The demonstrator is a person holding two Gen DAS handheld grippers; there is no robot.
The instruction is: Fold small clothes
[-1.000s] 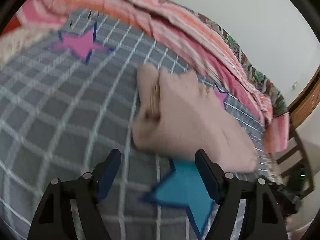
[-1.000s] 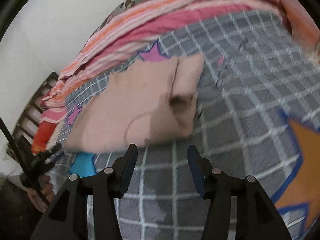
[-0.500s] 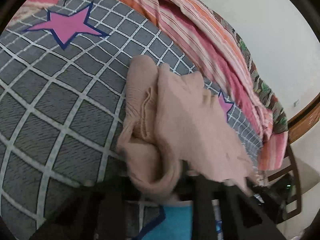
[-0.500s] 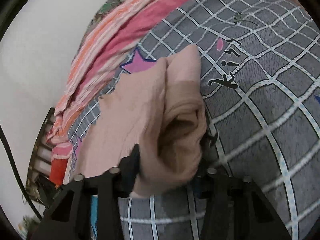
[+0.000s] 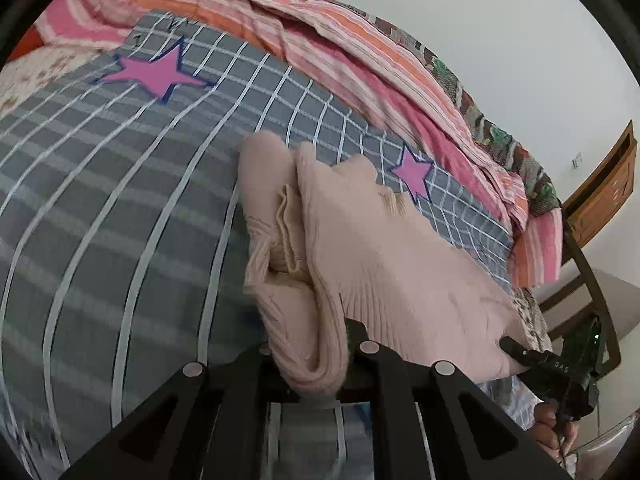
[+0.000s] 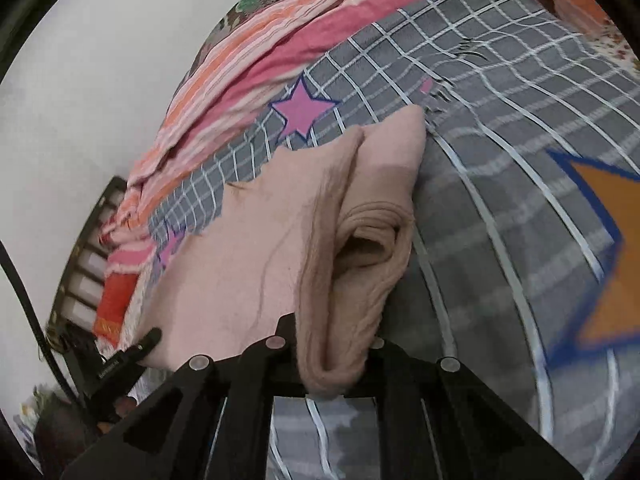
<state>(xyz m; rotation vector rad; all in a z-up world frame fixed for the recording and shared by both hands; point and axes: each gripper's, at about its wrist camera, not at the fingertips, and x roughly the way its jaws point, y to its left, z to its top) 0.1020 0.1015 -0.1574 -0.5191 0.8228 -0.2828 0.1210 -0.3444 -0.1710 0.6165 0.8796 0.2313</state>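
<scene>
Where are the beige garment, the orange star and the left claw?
Garment (image 6: 248, 256), right wrist view: its flat upper layer.
Orange star (image 6: 612, 264), right wrist view: its middle.
Left claw (image 5: 312, 364), left wrist view: pinched fold between its fingertips.

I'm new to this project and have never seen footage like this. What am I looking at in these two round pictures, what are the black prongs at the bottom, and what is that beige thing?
There is no robot here: a person holds a hand-operated two-finger gripper in each hand, and each gripper carries a wide-angle camera looking forward along its fingers. That is why both pictures are round and bent.

One picture comes from the left gripper, the other from the right gripper; the black prongs are their fingers.

The surface is a bed with a grey checked cover printed with stars, and striped pink and orange bedding bunched along the far side.

The beige thing is a small knitted garment, partly folded. Each gripper is closed on one end of its near edge, and each camera also catches the other gripper at the garment's far corner.
</scene>
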